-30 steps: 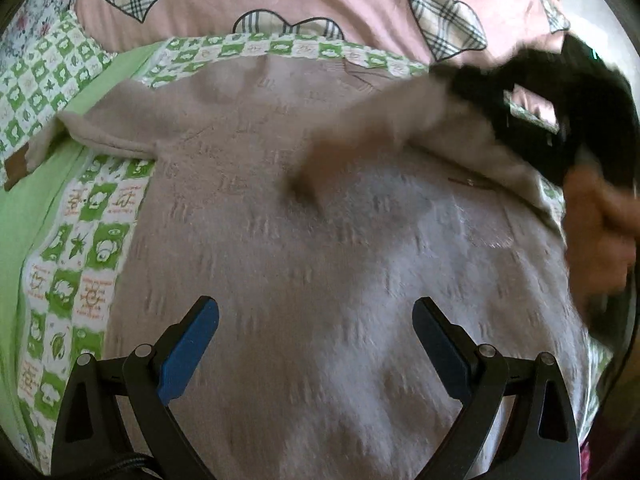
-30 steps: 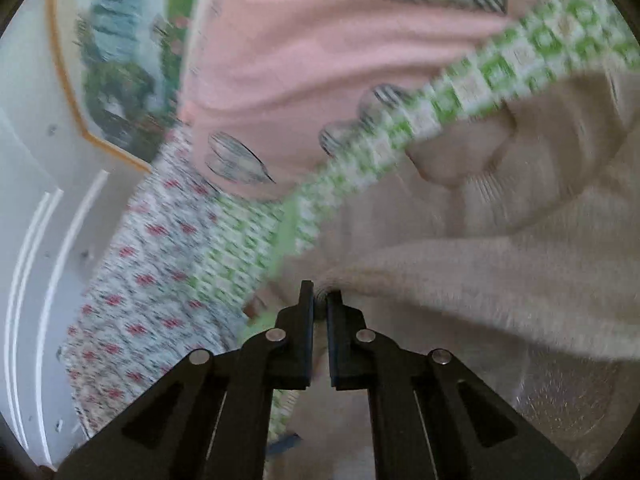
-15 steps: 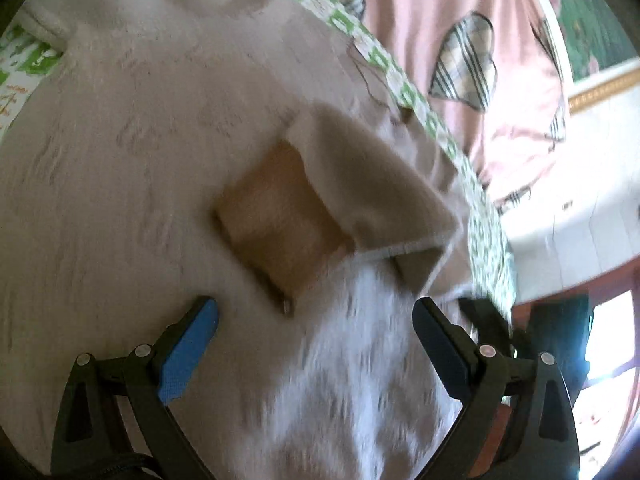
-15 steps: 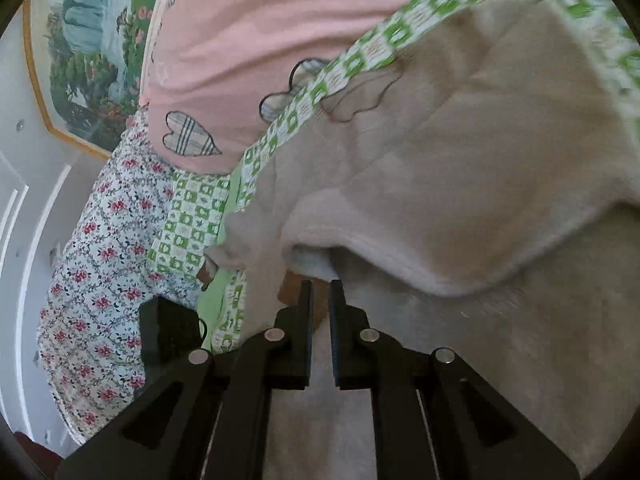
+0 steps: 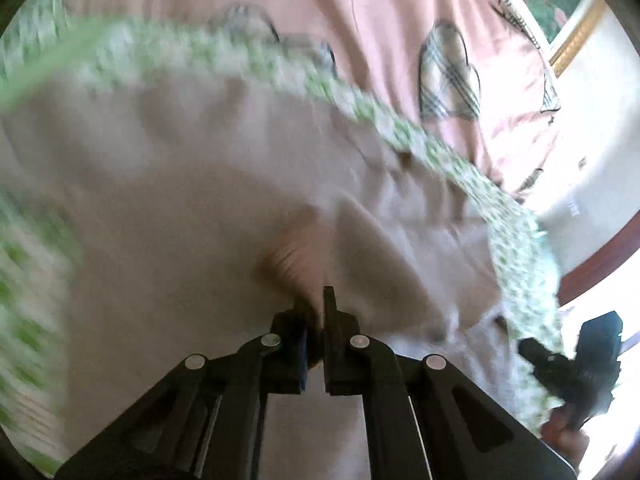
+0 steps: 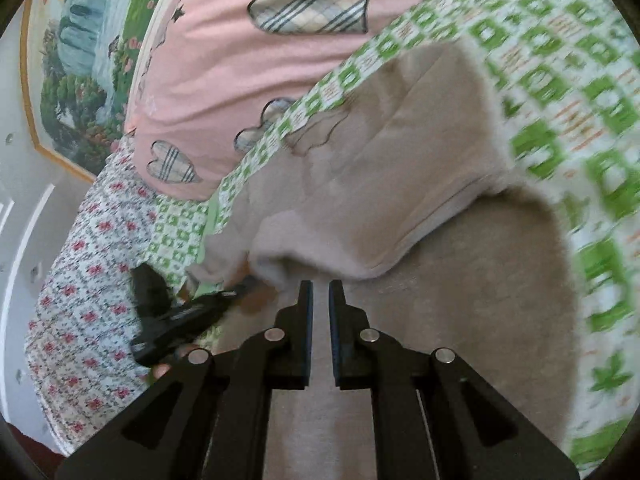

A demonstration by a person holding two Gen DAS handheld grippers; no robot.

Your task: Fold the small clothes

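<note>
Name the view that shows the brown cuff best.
Left wrist view: the cuff sits dead ahead, pinched by the left gripper, though blurred. Right wrist view shows only a brown sliver beside that gripper.

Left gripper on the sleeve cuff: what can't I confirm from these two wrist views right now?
- Left gripper: fingers nearly shut at the brown cuff; motion blur hides the actual contact.
- Right gripper: narrow gap; whether it pinches the beige sweater is unclear.
- Sweater hem: cut off behind the gripper bodies in both views.
- Far sleeve: not identifiable; the left view is smeared.
- Bedsheet pattern: blurred at the right view's edge.
</note>
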